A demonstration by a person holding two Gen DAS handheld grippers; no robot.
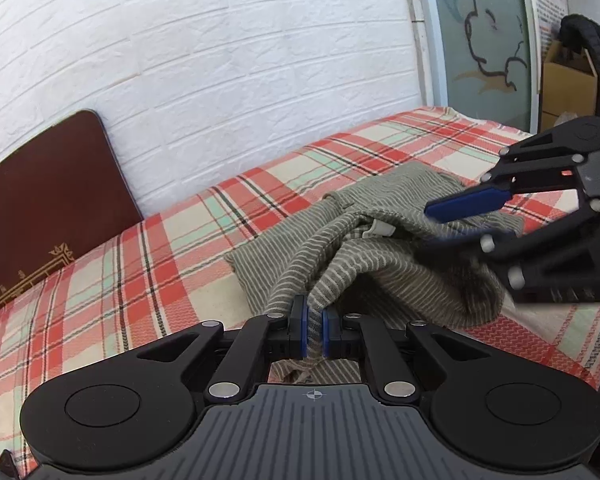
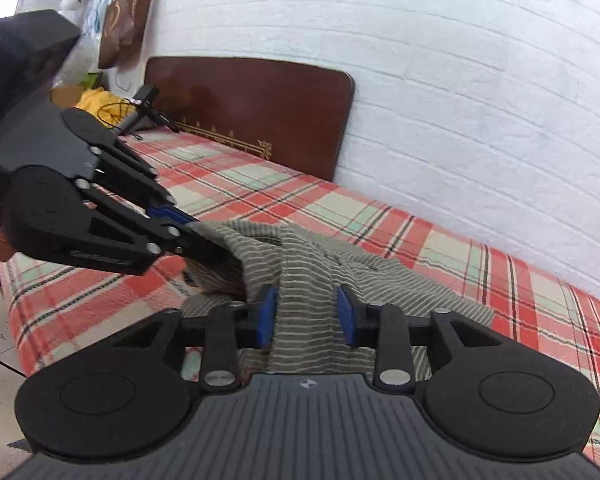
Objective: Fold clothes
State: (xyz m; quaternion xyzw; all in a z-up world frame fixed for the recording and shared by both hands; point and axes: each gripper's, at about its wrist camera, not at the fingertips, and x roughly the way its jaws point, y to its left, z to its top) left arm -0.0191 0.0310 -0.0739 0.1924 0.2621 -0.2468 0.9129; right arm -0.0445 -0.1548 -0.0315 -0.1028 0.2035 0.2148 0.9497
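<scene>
Your left gripper has its jaws pressed together on a bunched ridge of the grey-green striped garment; the cloth rises from the bed into the blue pads and a little hangs below them; your right gripper has its jaws spread, with a broad band of the same garment running between the pads, not squeezed thin; in the left wrist view that right gripper comes in from the right edge, its fingers blurred, over the far part of the garment; in the right wrist view your left gripper reaches in from the left and meets the cloth at its left end. The garment lies crumpled on the red, cream and green plaid sheet in the middle of the bed, near its front edge; the dark brown headboard stands at the bed's end against the white brick wall, well apart from the cloth.
</scene>
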